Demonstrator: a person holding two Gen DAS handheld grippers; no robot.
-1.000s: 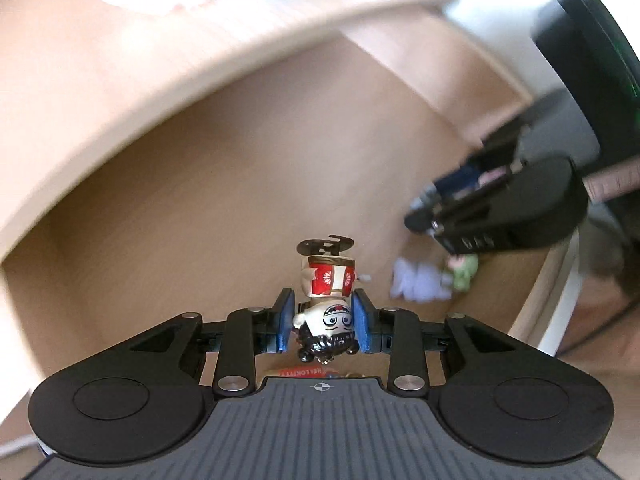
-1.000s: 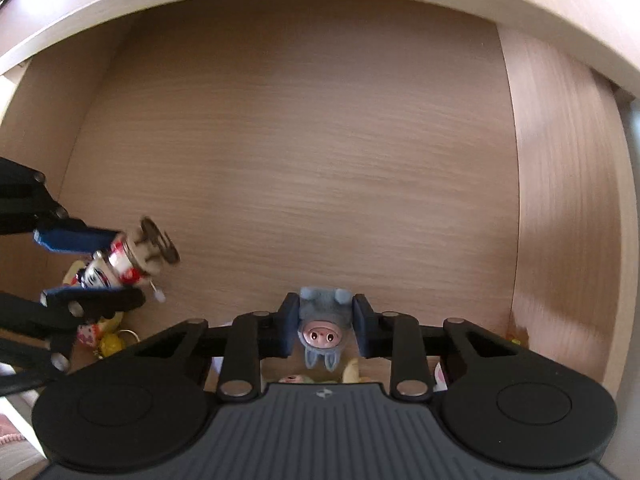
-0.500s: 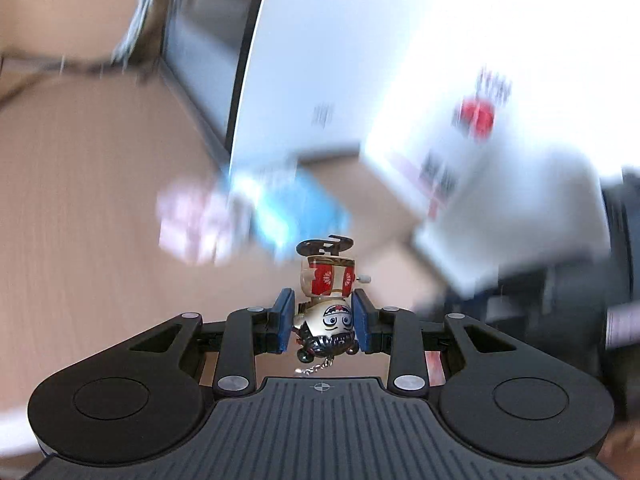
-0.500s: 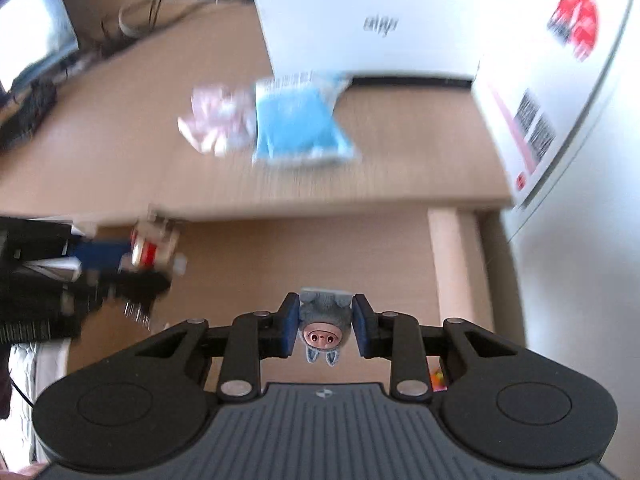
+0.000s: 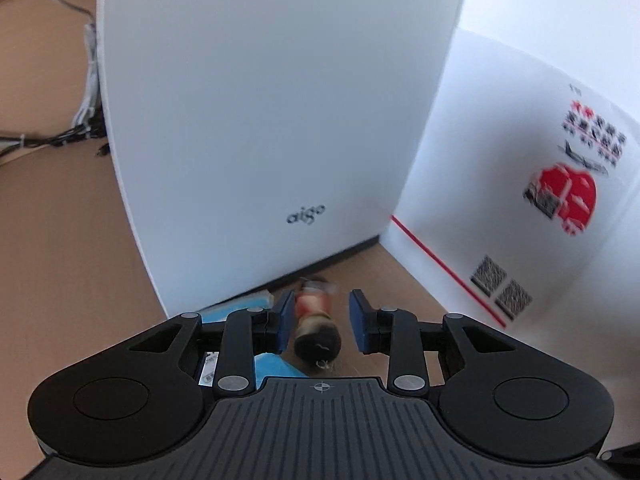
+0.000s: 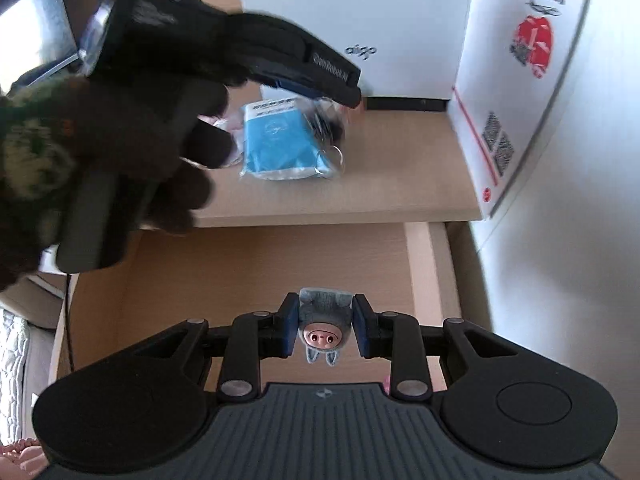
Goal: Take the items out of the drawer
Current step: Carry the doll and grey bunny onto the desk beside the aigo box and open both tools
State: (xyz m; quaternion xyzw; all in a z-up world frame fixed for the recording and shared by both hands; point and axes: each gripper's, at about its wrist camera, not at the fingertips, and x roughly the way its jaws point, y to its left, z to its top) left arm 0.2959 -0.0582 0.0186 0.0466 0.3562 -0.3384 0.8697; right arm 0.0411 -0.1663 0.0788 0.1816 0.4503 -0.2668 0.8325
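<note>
My left gripper (image 5: 322, 320) hangs over the desk top (image 5: 72, 240), open by a narrow gap. A small red-and-white figurine (image 5: 316, 328) shows blurred and loose between the pads, its black end toward the camera, with space on its right side. From the right wrist it is a dark blur (image 6: 328, 122) with a key ring under the left gripper (image 6: 352, 92), which a gloved hand (image 6: 132, 152) holds. My right gripper (image 6: 325, 320) is shut on a grey plush pig (image 6: 322, 316) above the open drawer (image 6: 240, 276).
A white box marked "aigo" (image 5: 280, 120) and a white carton with red print (image 5: 520, 200) stand at the back of the desk. A blue packet (image 6: 280, 140) lies beside the figurine. Cables (image 5: 88, 92) run along the left. A wall closes off the right.
Both grippers rose out of the drawer with their toys. The left swung over the desk, and the figurine has come loose and tipped between its pads. The right still grips the pig.
</note>
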